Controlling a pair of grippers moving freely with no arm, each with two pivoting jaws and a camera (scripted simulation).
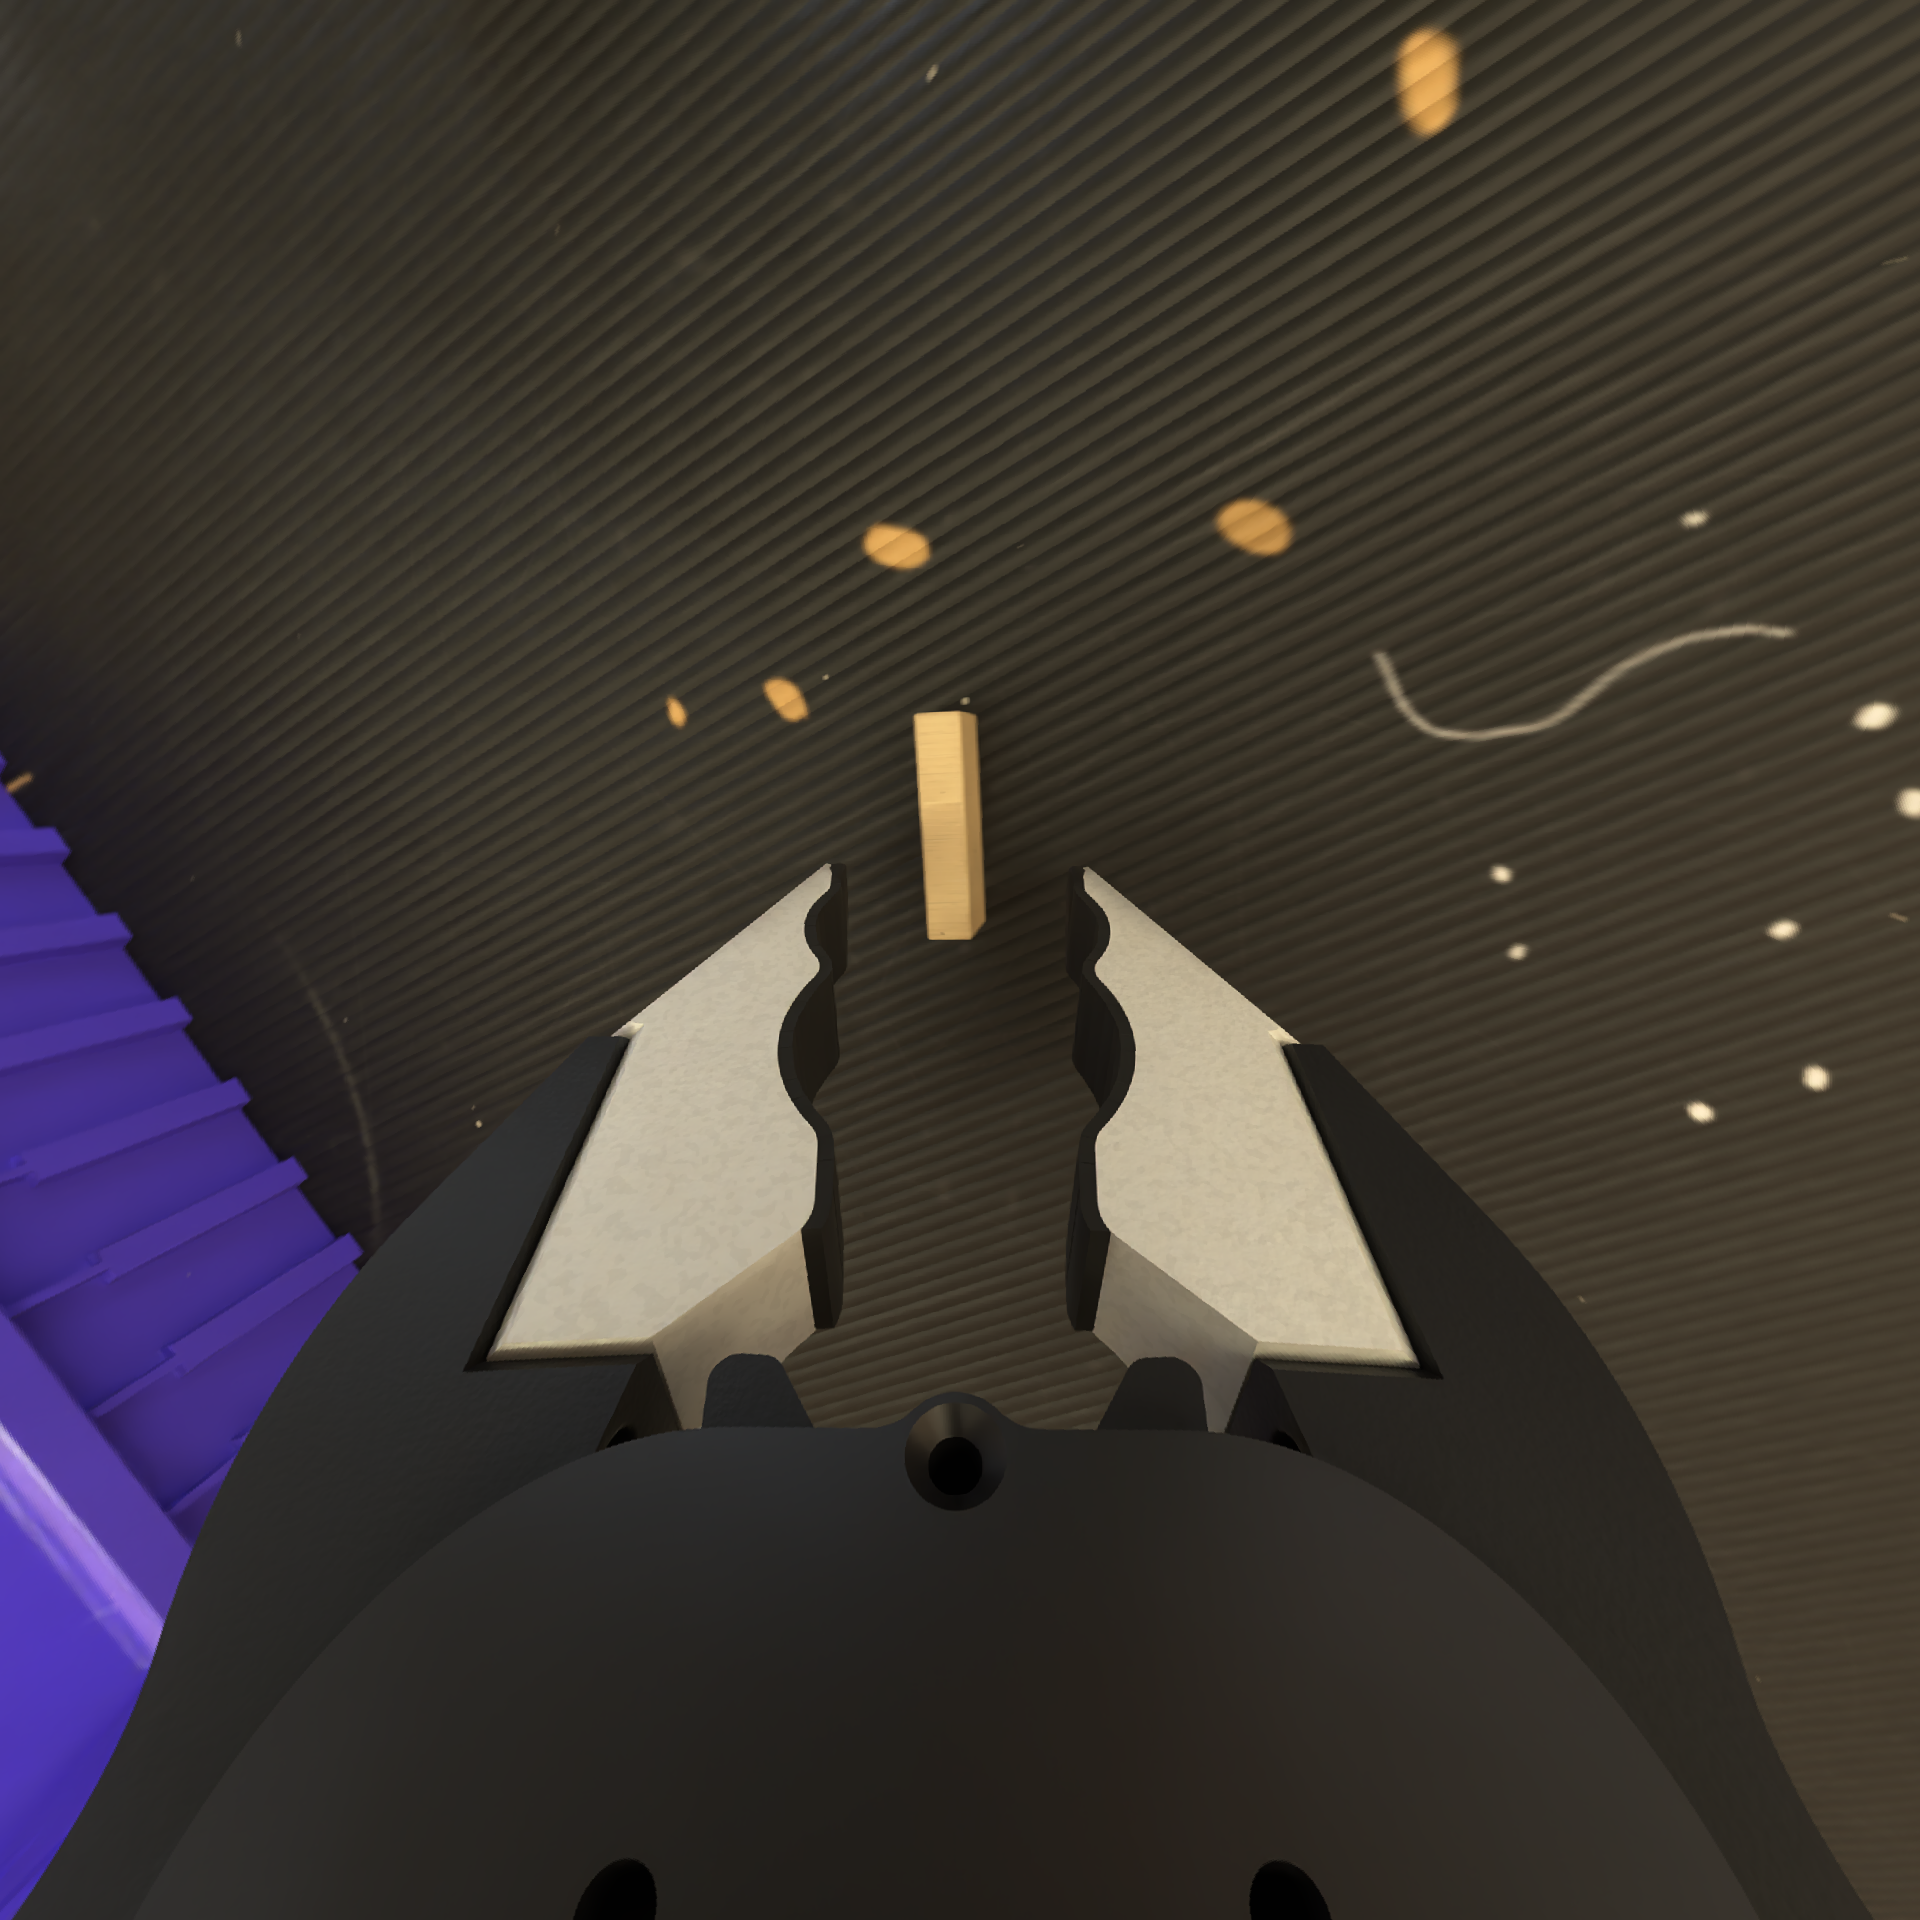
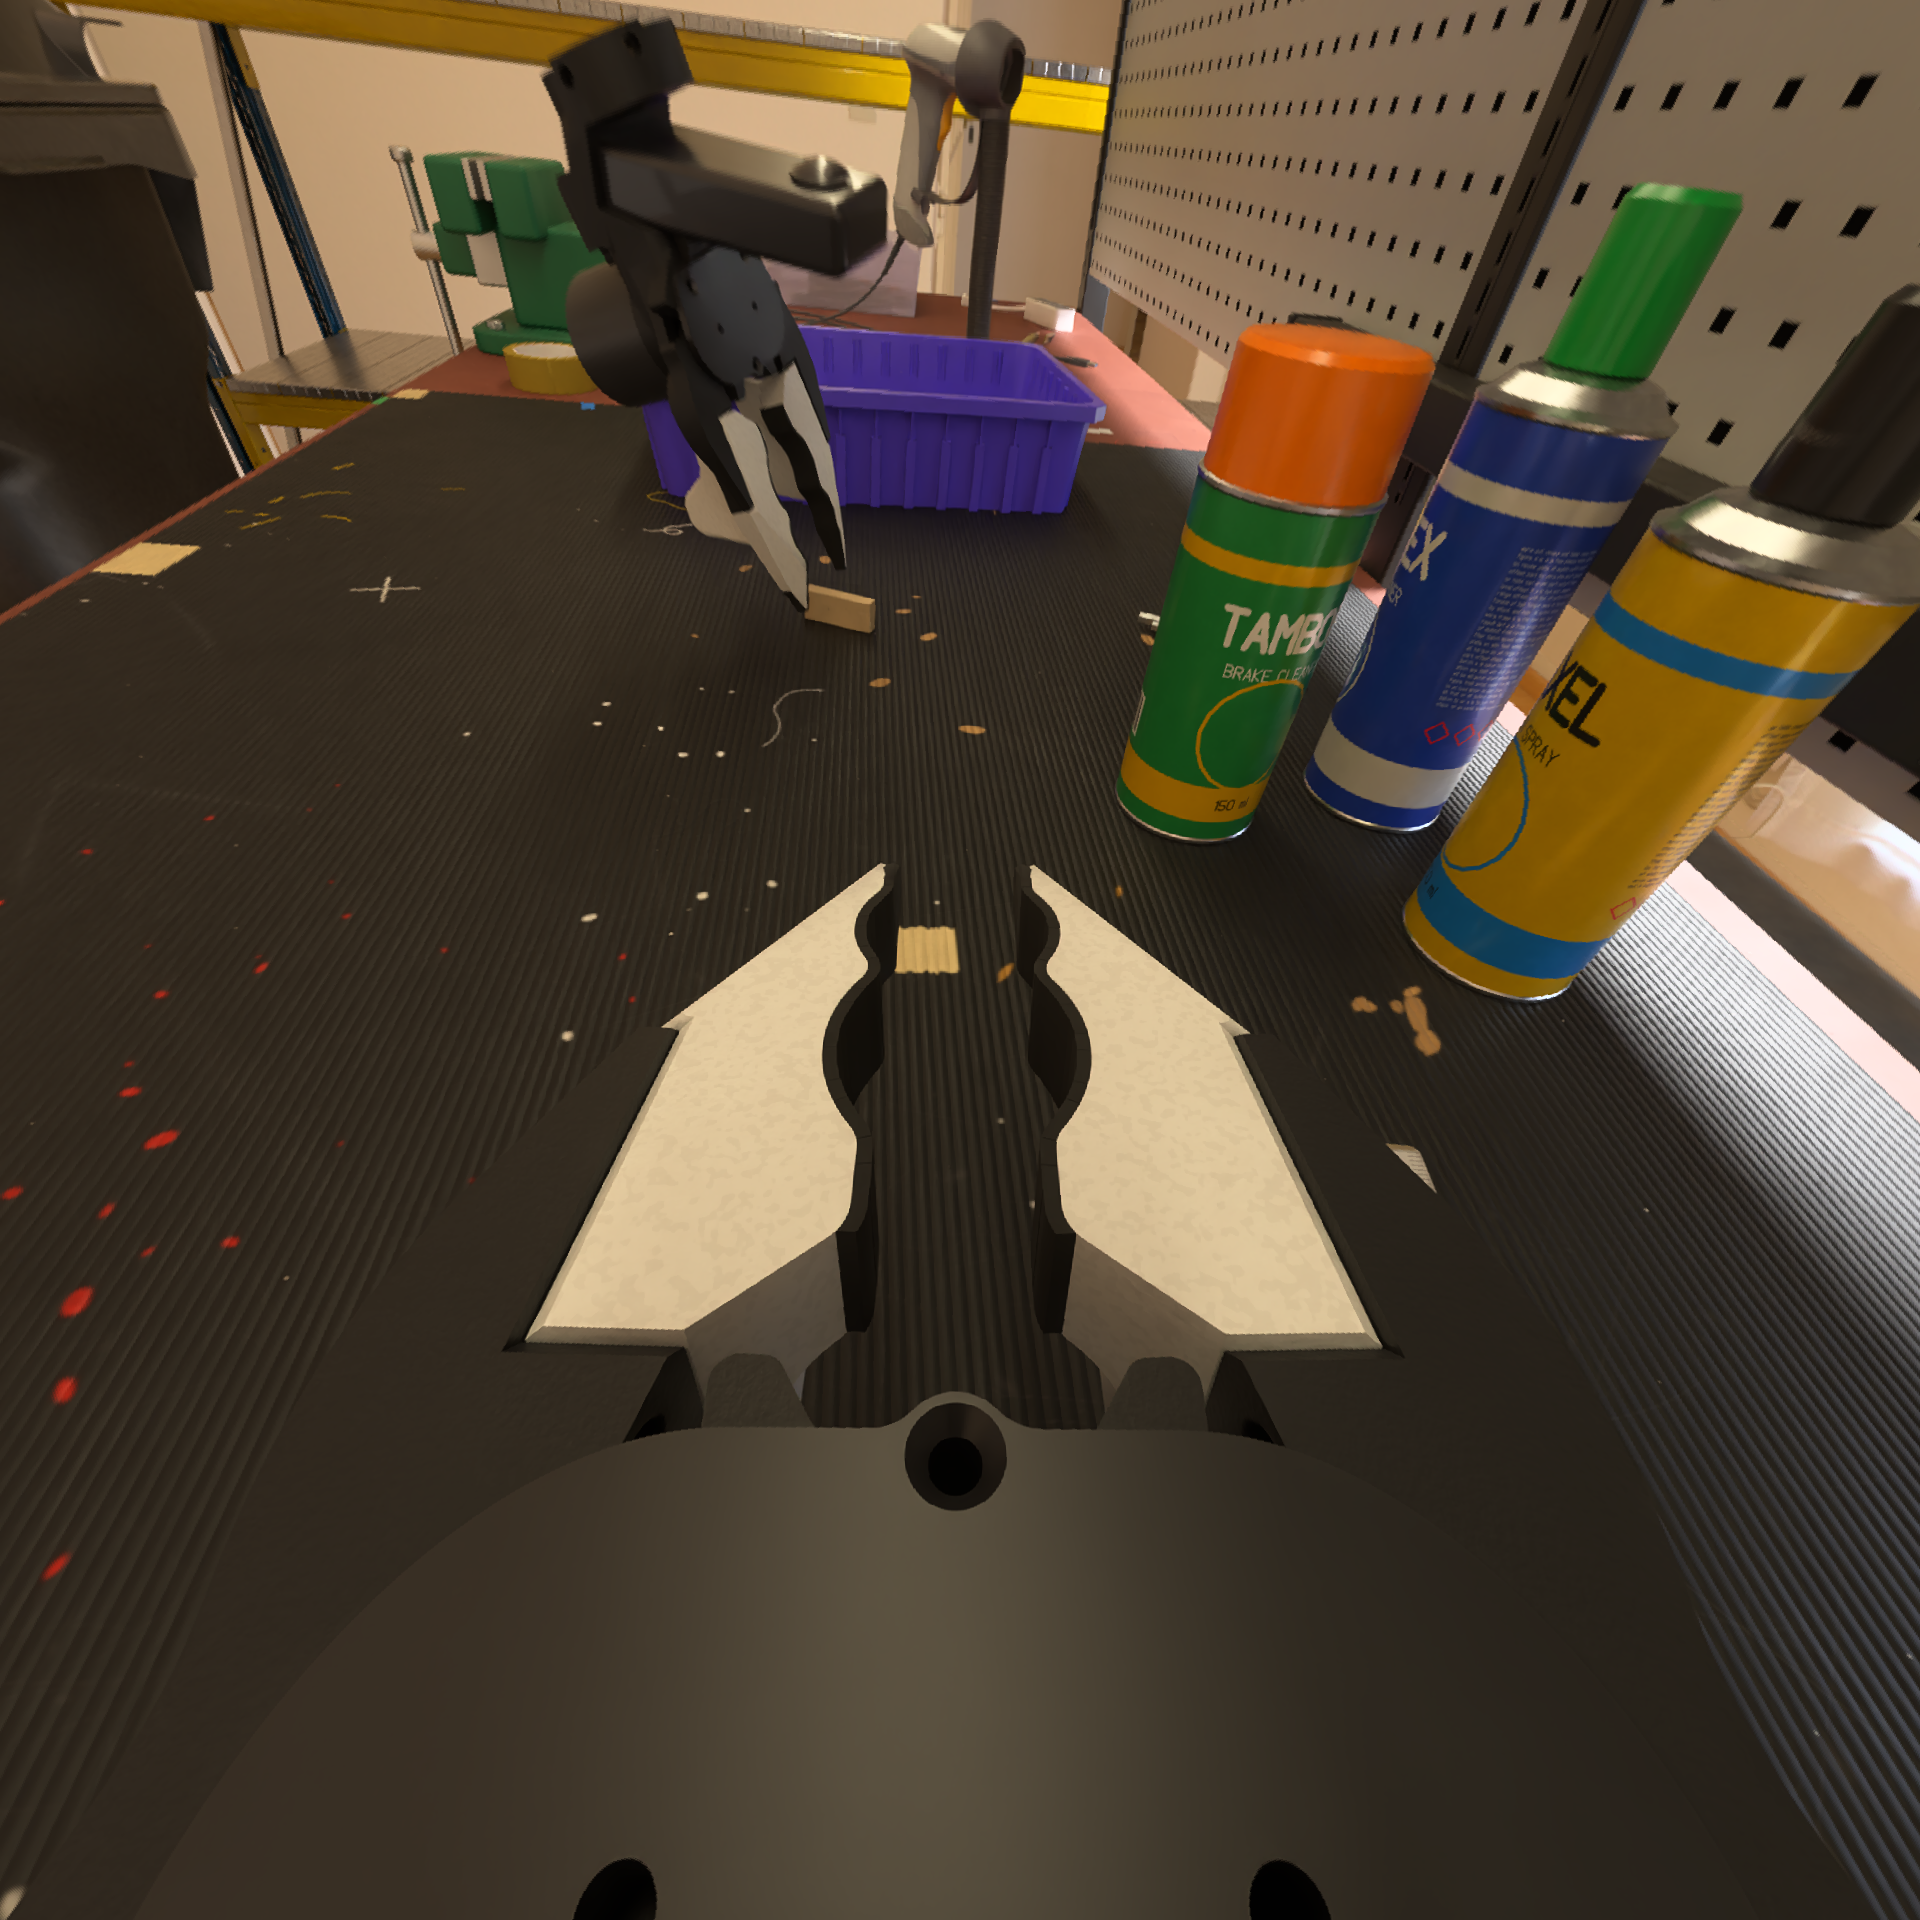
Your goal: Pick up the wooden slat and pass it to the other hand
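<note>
Right gripper [image 2: 956,883] nearest camera: low over black ribbed mat [image 2: 416,1039], jaws apart, empty. Purple bin [image 2: 956,436] at mat's far edge. Three spray cans [image 2: 1257,592] upright at right. Left gripper [image 1: 956,883] tilted down, jaws apart, empty, tips just beside wooden slat [image 1: 948,826]. Slat flat on mat, untouched.

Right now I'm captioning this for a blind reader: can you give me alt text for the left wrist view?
An open gripper points down at a small wooden slat lying on a dark ribbed mat, the slat just beyond its fingertips and not yet gripped. Pale wood chips and white specks dot the mat, and a purple bin shows at the left edge.
</note>
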